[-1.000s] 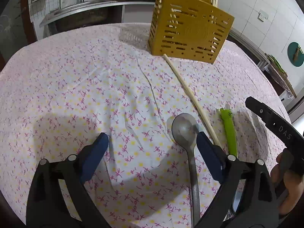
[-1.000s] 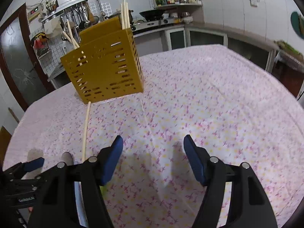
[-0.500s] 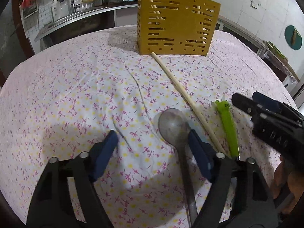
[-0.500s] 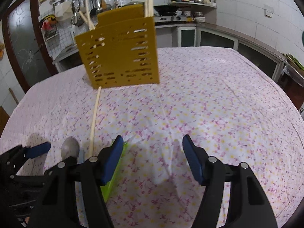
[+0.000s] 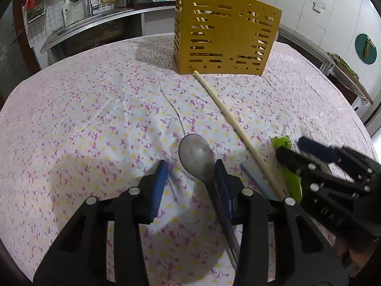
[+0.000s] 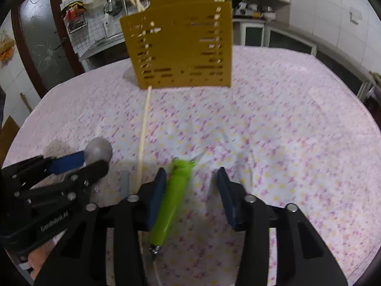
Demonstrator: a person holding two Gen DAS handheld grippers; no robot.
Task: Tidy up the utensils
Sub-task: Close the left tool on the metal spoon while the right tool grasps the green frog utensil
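A metal spoon [image 5: 196,157] lies on the flowered tablecloth, its neck between the fingers of my left gripper [image 5: 191,182]. The jaws are closing; the right pad is at the neck, the left pad still apart. A green frog-headed utensil [image 6: 178,190] lies between the fingers of my right gripper [image 6: 190,190]. Its jaws are closing too, with the left pad beside the green handle and the right pad well clear. A long wooden chopstick [image 5: 228,116] runs between the two utensils up to the yellow slotted caddy [image 5: 226,35], which holds more chopsticks.
A grey-blue flat strip [image 5: 254,178] lies between the spoon and the chopstick. The tablecloth [image 5: 95,119] is wrinkled around the utensils. A kitchen counter with a sink [image 5: 95,21] stands behind the table. A hand [image 6: 35,265] holds the left gripper [image 6: 88,164].
Both pairs of jaws have narrowed. The right gripper slid left until the green utensil came between its fingers. The left gripper stayed over the spoon.
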